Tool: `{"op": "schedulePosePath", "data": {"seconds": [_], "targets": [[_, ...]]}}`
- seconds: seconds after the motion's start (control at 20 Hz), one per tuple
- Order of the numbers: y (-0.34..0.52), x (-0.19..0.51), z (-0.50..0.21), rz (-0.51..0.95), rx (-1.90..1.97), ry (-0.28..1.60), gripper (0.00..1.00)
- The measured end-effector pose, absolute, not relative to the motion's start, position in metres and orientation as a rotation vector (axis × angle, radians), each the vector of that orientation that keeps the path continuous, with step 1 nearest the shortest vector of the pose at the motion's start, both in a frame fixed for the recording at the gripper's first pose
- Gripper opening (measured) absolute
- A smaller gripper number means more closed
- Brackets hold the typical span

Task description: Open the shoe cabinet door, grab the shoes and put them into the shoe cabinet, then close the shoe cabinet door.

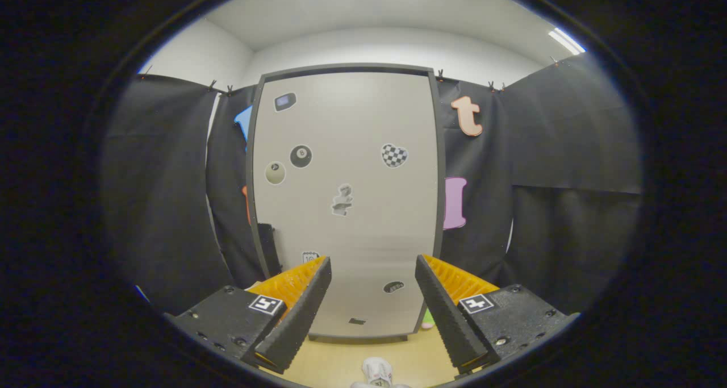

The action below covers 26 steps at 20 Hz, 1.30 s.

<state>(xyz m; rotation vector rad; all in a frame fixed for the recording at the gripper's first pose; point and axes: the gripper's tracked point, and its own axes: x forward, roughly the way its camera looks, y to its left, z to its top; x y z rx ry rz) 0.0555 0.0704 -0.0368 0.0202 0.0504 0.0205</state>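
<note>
The shoe cabinet (pixel 346 149) stands straight ahead, a tall pale-grey door in a dark frame with several stickers on it, and the door is closed. My gripper (pixel 372 266) is open, its two fingers spread wide and pointing at the lower part of the door, with nothing between them. On the wooden floor, low between the fingers, lies a white shoe (pixel 377 372), mostly cut off.
Black cloth walls hang on both sides of the cabinet. A small green object (pixel 428 320) peeks out at the cabinet's lower right corner by the right finger. Light wooden floor (pixel 397 354) runs from the cabinet's base toward me.
</note>
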Motion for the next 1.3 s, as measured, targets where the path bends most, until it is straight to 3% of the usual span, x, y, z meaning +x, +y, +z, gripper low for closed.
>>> {"op": "schedulePosePath", "data": {"seconds": [0.5, 0.8, 0.9, 1.3], "targets": [[0.212, 0.144, -0.1, 0.141, -0.019, 0.077, 0.98], [0.24, 0.2, -0.117, 0.123, -0.03, 0.106, 0.95], [0.24, 0.212, -0.118, 0.108, -0.015, 0.111, 0.89], [0.239, 0.219, -0.117, 0.057, 0.007, 0.13, 0.44]]}}
